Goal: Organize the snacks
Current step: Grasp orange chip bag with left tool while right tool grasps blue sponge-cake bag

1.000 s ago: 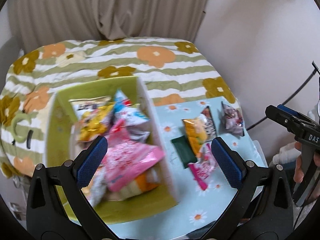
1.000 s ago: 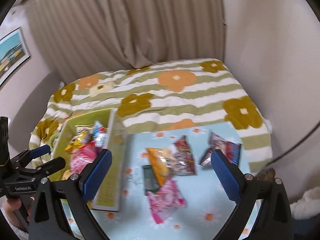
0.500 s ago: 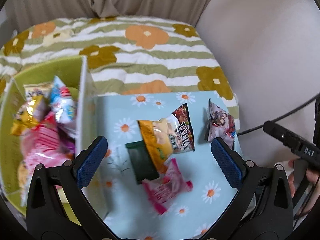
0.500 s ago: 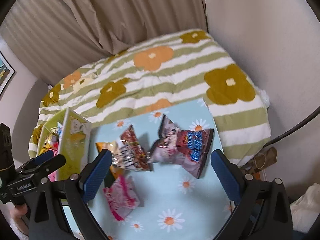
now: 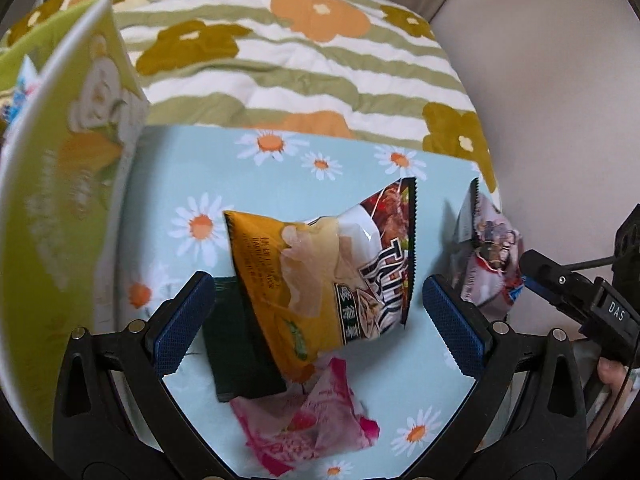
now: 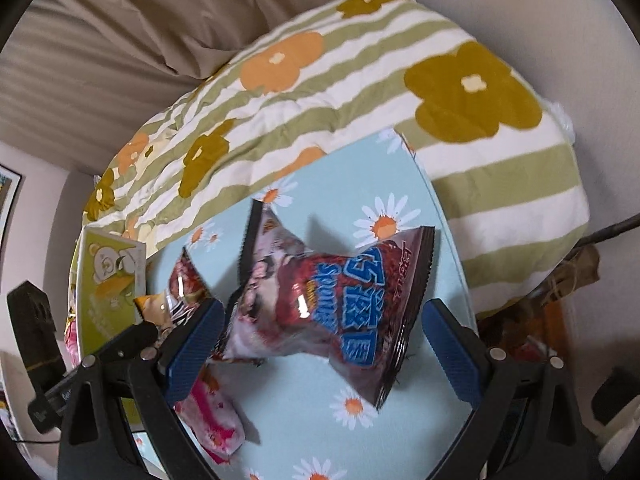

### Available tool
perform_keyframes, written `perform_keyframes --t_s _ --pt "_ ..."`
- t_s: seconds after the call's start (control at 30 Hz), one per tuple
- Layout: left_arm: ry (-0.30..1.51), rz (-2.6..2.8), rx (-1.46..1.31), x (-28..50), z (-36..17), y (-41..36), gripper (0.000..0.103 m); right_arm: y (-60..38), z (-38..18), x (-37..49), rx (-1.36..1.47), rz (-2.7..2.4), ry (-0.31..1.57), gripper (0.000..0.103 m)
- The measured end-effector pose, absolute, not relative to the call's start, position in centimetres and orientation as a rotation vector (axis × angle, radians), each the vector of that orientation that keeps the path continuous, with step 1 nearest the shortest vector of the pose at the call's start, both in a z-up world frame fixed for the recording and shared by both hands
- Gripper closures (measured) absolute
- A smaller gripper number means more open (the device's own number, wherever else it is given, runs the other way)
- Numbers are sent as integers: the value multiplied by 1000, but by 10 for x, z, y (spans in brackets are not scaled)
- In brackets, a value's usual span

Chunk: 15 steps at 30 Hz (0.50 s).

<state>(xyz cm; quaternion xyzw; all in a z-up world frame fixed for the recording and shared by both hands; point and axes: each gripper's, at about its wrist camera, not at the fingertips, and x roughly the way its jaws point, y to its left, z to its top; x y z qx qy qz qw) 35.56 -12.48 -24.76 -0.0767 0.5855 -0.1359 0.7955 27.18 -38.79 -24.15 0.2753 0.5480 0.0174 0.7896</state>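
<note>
**Both grippers close in on the loose packets**

Since a second ago both grippers have swung away from the green box (image 5: 60, 184) and dropped low over the daisy cloth (image 6: 400, 216). The left gripper (image 5: 318, 322), jaws wide, brackets the orange packet (image 5: 320, 272); a dark green sachet (image 5: 240, 352) lies under its near edge. The right gripper (image 6: 320, 354), also wide and empty, straddles the red packet (image 6: 336, 304). Both look light, puffy and slick: pinch the crimped end seams.
</note>
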Motion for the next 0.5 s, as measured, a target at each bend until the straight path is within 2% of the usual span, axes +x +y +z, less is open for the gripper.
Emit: perform_keyframes --t_s 0.2,0.5 --pt "1289 -311 -133 364 -271 -137 0 -387 -265 280 668 50 1203 4" --pt "1309 -336 -92 369 -286 -150 1 -380 -271 288 683 47 1194 4"
